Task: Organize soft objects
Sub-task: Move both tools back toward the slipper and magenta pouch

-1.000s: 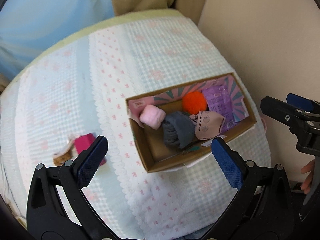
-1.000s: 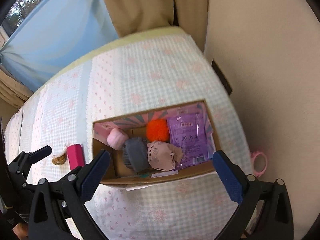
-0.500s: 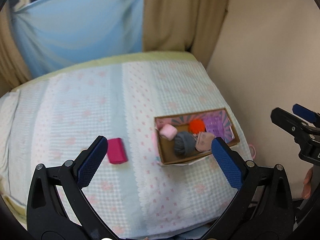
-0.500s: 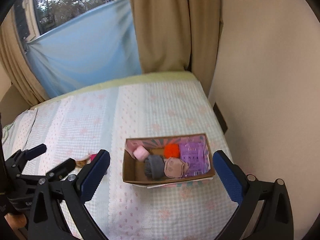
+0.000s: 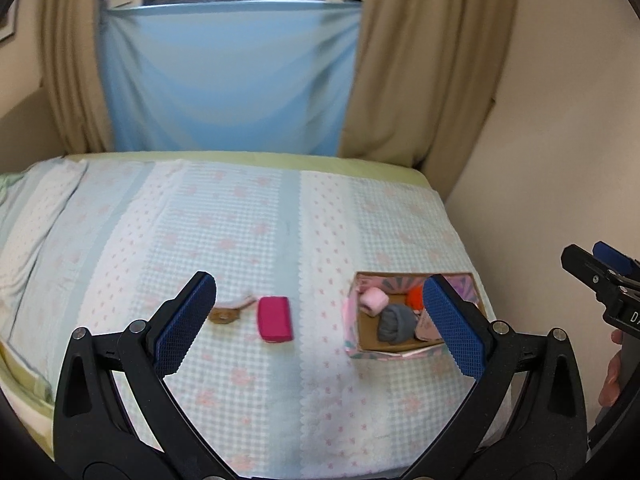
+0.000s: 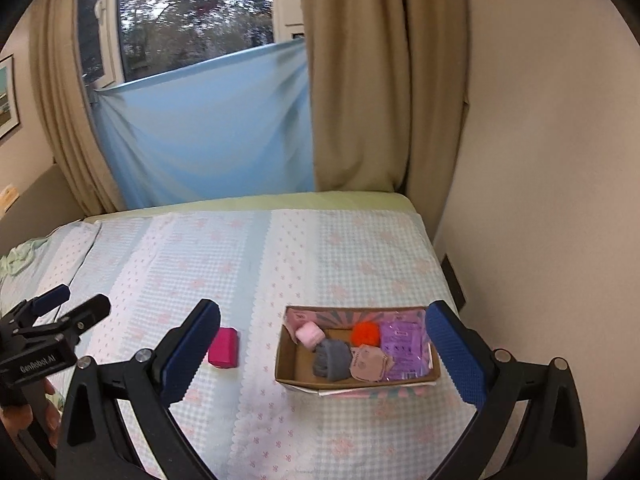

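A cardboard box (image 6: 288,376) sits on the bed near its right edge. It holds a pink roll (image 6: 309,334), a grey knit bundle (image 6: 332,359), an orange pompom (image 6: 365,333), a pink face mask (image 6: 370,367) and a purple packet (image 6: 404,348). The box also shows in the left wrist view (image 5: 352,328). A magenta soft block (image 5: 274,319) lies on the bedspread left of the box, with a small brown item (image 5: 225,314) beside it. My left gripper (image 5: 320,324) and right gripper (image 6: 320,354) are both open, empty and held well above the bed.
The bed has a pale checked bedspread (image 6: 240,264) with pink flowers. A beige wall (image 6: 540,160) runs along the right edge. Curtains (image 6: 360,80) and a blue sheet (image 6: 208,128) hang behind the bed. A green cloth (image 6: 18,258) lies far left.
Both grippers have pulled back and up from the box, so the whole bed and window now show. Both stay open and empty.
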A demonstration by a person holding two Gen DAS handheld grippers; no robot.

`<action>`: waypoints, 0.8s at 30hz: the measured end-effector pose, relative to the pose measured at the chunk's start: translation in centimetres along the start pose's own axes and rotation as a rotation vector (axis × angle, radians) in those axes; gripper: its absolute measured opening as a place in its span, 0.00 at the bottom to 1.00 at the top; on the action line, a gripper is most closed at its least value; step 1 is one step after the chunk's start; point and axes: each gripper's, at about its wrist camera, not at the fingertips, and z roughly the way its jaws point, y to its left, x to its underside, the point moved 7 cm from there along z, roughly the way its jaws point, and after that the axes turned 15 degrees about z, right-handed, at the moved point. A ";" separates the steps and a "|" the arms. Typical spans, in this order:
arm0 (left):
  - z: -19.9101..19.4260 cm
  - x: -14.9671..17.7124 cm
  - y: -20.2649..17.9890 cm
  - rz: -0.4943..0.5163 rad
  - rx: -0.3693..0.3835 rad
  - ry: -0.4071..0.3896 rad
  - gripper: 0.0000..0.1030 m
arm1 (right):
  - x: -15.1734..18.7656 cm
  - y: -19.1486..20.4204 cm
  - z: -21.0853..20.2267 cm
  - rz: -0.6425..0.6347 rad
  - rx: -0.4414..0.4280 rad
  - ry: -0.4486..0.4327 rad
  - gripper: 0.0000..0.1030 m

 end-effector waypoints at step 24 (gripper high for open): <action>12.8 10.5 13.4 -0.079 0.068 0.271 1.00 | 8.7 12.0 12.6 0.034 -0.144 0.259 0.99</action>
